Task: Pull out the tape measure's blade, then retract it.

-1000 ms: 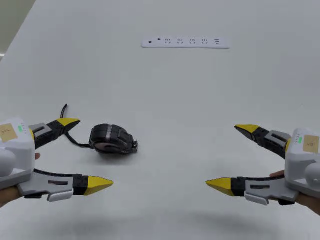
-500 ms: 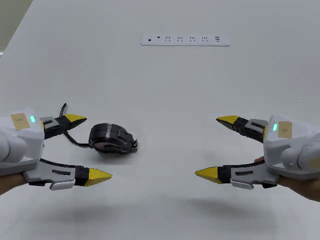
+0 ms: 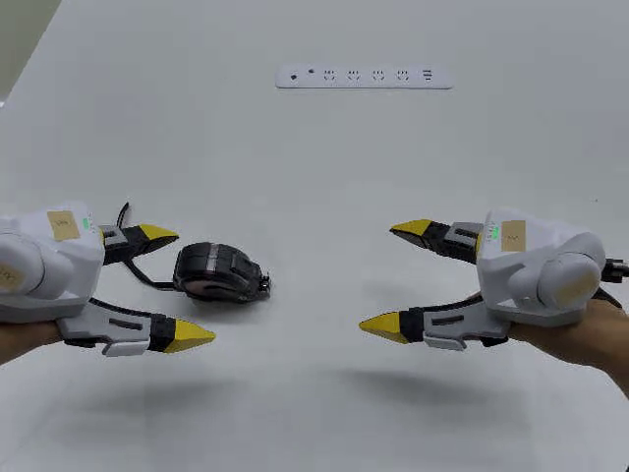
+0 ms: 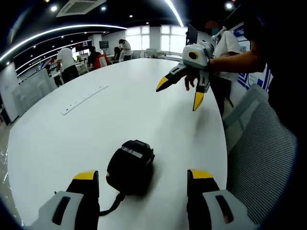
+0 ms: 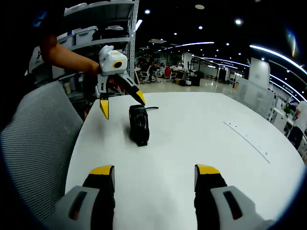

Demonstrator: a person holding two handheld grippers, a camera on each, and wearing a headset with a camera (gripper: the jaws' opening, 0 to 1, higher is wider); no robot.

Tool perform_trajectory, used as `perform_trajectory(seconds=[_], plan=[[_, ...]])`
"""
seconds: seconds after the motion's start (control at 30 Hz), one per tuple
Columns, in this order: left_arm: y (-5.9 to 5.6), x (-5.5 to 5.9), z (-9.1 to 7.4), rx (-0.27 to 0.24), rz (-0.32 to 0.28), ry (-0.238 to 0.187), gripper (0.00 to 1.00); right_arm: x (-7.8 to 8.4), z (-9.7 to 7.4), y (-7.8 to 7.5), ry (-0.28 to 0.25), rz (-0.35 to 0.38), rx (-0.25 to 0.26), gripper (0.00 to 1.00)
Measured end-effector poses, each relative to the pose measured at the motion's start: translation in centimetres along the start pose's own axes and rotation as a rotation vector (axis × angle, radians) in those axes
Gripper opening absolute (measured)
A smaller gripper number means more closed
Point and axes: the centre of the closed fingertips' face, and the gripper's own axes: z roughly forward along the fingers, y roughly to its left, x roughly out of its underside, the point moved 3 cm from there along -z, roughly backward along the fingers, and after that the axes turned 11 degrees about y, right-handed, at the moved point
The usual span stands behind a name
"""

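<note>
Two grippers hover over the white surface (image 3: 314, 157), each with its yellow-tipped jaws spread wide and holding nothing. The left gripper (image 3: 193, 285) hangs over the surface's near-left part, its jaws opening toward the black tape measure (image 3: 218, 272). The tape measure lies flat on the surface just beyond the tips, touched by neither jaw. A thin black cord (image 3: 133, 265) trails from the case back past the farther jaw. The right gripper (image 3: 377, 278) is well apart from the tape measure on the near-right part, its jaws pointed toward it. A white power strip (image 3: 364, 77) lies flat toward the far edge.
</note>
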Motion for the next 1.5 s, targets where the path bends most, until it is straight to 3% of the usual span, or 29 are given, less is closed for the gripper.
perform_trajectory(seconds=[0.53,1.03,1.5], plan=[[1.5,1.5,1.2,0.027,0.071,0.104,0.55,-0.7,4.3,0.9,0.032,-0.105,-0.075,0.56],[2.3,1.4,2.1,0.072,0.159,0.179,0.37,-1.2,7.6,1.6,0.057,-0.136,-0.135,0.42],[2.7,1.2,2.7,0.117,0.181,0.204,0.29,-2.1,10.4,2.3,0.075,-0.165,-0.173,0.30]])
